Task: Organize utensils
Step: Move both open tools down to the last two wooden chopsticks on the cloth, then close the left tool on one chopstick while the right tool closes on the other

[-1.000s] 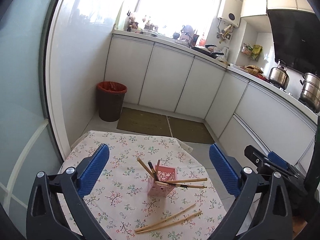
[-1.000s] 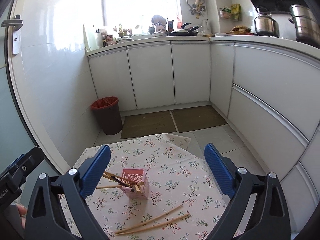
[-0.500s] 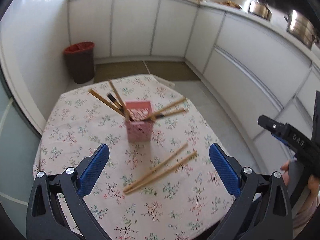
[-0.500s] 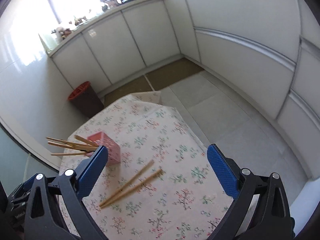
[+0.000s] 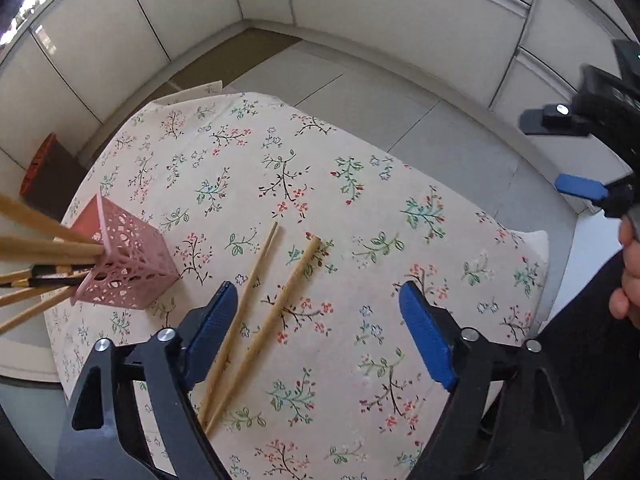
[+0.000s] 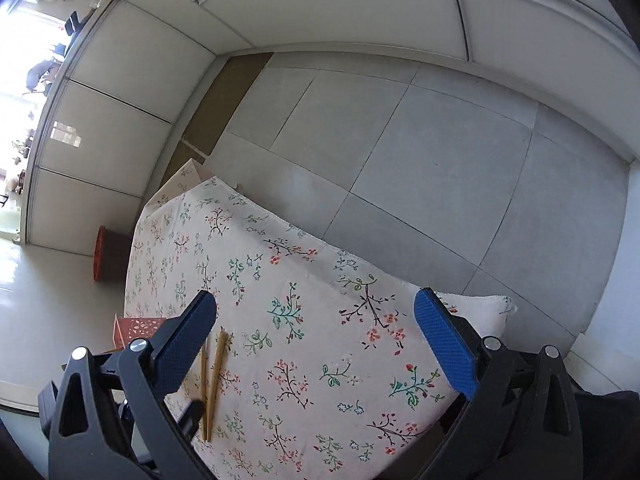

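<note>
Hanging over flowered cloth (image 5: pixel 360 208), left gripper (image 5: pixel 320 328) jaws apart, just been closing, two slim wooden chopsticks (image 5: pixel 276 304) lying flat between them, beside its left pad; perforated pink holder (image 5: pixel 128 264) further left. Right gripper (image 6: pixel 320 352) jaws wide, nothing between.

No readable text, labels, brands or numbers in either wrist view. The floral tablecloth (image 5: pixel 360 208) and pink holder (image 5: pixel 128 264) carry patterns only, no lettering. The right gripper (image 5: pixel 580 188) body seen at the edge of the left view shows no legible marking
</note>
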Action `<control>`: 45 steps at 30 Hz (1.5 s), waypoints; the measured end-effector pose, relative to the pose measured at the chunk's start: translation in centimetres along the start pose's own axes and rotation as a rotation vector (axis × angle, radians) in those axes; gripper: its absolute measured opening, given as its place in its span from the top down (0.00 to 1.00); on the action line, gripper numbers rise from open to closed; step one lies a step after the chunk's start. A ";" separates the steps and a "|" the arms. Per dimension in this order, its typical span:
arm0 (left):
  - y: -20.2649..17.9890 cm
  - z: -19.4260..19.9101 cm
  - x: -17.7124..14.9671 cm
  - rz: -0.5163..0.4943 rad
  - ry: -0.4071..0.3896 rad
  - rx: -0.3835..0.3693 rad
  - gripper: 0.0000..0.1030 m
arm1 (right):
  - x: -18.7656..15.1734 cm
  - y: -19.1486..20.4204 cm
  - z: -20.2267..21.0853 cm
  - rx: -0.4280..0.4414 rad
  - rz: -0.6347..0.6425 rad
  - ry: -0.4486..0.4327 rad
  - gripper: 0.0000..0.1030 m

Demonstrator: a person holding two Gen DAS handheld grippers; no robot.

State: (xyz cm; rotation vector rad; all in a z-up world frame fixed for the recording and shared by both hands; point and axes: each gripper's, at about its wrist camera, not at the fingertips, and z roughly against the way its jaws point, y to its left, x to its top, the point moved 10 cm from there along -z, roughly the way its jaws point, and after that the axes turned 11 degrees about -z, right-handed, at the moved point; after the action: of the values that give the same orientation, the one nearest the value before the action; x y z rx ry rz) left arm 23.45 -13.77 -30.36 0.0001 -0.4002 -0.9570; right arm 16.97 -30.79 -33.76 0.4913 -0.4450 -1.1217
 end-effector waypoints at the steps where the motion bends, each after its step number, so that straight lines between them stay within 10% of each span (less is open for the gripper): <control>1: 0.6 -0.8 0.6 0.011 0.016 -0.006 0.31 | -0.3 0.2 -0.3 -0.001 0.007 0.010 0.06; 16: 4.6 -9.8 0.6 0.062 0.251 -0.078 0.75 | -2.1 1.2 -2.3 -0.056 0.134 0.077 0.06; 25: 5.7 -8.4 -1.8 0.113 0.158 -0.020 0.95 | -3.7 2.0 -3.4 -0.106 0.208 0.098 0.06; 35: 4.4 3.8 -6.6 0.182 -0.079 0.123 0.96 | -11.0 9.4 -9.6 -0.222 0.450 0.186 0.08; 45: 6.2 10.8 -10.6 0.308 -0.237 0.154 0.96 | -15.3 13.3 -16.1 -0.304 0.609 0.219 0.45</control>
State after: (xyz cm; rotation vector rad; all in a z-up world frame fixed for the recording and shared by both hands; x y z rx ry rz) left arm 19.43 0.11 -22.80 -0.0347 -0.6712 -0.6215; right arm 30.25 -9.61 -40.51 0.1825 -0.2010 -0.5237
